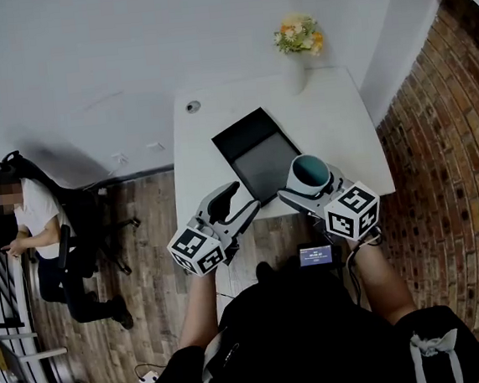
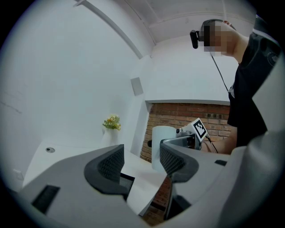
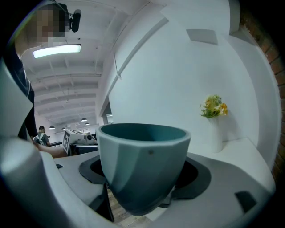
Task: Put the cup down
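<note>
A pale cup with a teal inside sits upright between the jaws of my right gripper, above the near edge of the white table. In the right gripper view the cup fills the middle, and the dark pads press on both its sides. My left gripper hovers to the left, by the table's near left corner, open with nothing in it. The left gripper view shows its jaws apart around my left gripper, with the cup beyond them.
A dark flat tray lies on the table's middle, just beyond both grippers. A white vase of flowers stands at the far edge. A small round fitting sits at the far left corner. A seated person is at the left, a brick wall at the right.
</note>
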Demonstrator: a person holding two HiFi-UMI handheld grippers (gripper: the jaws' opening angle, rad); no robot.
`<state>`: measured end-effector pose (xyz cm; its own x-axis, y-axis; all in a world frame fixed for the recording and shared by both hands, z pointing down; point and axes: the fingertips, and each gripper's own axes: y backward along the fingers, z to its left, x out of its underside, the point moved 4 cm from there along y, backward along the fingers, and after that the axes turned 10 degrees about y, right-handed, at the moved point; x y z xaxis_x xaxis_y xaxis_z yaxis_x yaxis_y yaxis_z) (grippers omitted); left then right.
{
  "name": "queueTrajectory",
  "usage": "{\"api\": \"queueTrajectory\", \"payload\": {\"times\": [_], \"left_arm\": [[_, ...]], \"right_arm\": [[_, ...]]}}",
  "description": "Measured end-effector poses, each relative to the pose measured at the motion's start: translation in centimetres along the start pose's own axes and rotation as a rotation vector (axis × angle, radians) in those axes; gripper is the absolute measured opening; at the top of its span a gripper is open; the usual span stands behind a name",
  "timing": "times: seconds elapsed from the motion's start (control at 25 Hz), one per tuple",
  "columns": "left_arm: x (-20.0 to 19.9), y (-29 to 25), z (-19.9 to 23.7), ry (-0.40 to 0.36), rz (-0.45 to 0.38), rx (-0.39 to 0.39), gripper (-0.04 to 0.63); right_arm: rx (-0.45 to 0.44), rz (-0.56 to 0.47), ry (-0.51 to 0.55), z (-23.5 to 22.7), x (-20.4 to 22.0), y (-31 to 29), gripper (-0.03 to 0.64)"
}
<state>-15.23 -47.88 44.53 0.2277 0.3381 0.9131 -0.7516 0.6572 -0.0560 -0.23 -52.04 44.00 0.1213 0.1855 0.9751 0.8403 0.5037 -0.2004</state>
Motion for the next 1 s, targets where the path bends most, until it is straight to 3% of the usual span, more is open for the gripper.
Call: {"api": "queueTrajectory", "payload": {"times": [0.68, 1.0], "left_arm": [[-0.5, 0.6, 0.6, -0.004, -0.019, -0.020, 0.227], [-2.8, 1.4, 2.1, -0.015, -0.123, -0.095, 0.031]], "right_arm": [[0.015, 0.012, 0.013, -0.5, -0.1, -0.4, 0.396], [0.032, 0.052, 0.047, -5.0, 1.9, -5.3, 0.396]]}}
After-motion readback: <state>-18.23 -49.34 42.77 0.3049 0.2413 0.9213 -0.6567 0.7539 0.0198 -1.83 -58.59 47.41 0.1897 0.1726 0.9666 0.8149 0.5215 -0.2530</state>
